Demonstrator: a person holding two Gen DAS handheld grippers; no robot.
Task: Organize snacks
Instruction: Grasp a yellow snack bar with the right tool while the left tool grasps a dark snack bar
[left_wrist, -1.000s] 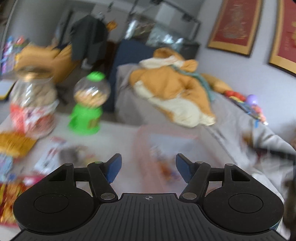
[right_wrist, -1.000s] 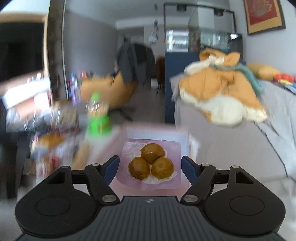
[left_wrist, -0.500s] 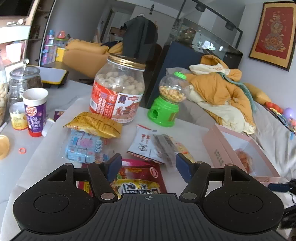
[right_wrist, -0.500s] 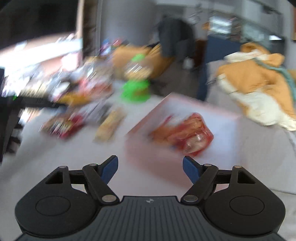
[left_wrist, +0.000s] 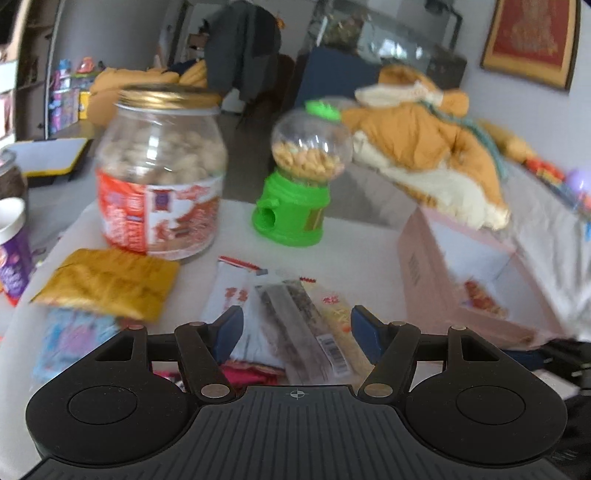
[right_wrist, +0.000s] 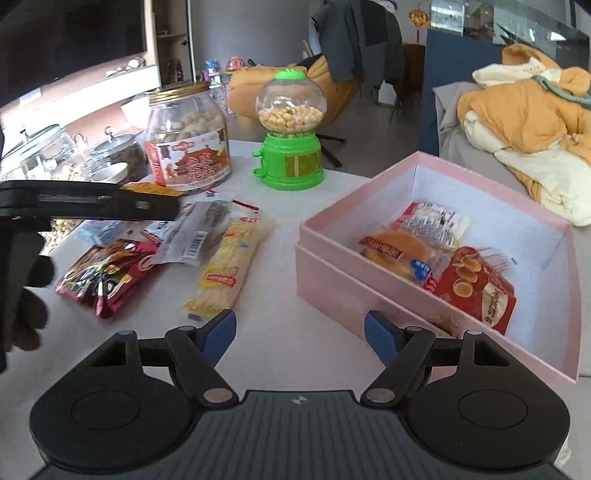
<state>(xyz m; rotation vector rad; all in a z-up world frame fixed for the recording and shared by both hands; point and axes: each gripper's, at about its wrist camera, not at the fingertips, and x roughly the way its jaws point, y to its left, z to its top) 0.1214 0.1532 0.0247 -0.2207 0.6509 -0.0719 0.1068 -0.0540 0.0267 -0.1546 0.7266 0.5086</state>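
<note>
1. Jaws of the right hand-held gripper (right_wrist: 300, 330) stand wide, gripping nothing, over the white counter (right_wrist: 288, 332).
2. Left hand-held gripper (left_wrist: 296, 326): its jaws have just been closing a little, still apart, snack packets below, none gripped.
3. One pink box (right_wrist: 343, 284) holds three packets.
4. Behind: one peanut jar (right_wrist: 188, 138), one green dispenser (right_wrist: 290, 133); its label is unreadable.
5. Living room: orange bedding (right_wrist: 524, 110).

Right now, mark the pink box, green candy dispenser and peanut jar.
pink box (right_wrist: 345, 291), right wrist view, near outer wall.
green candy dispenser (right_wrist: 291, 162), right wrist view, green base.
peanut jar (right_wrist: 192, 162), right wrist view, red label.
</note>
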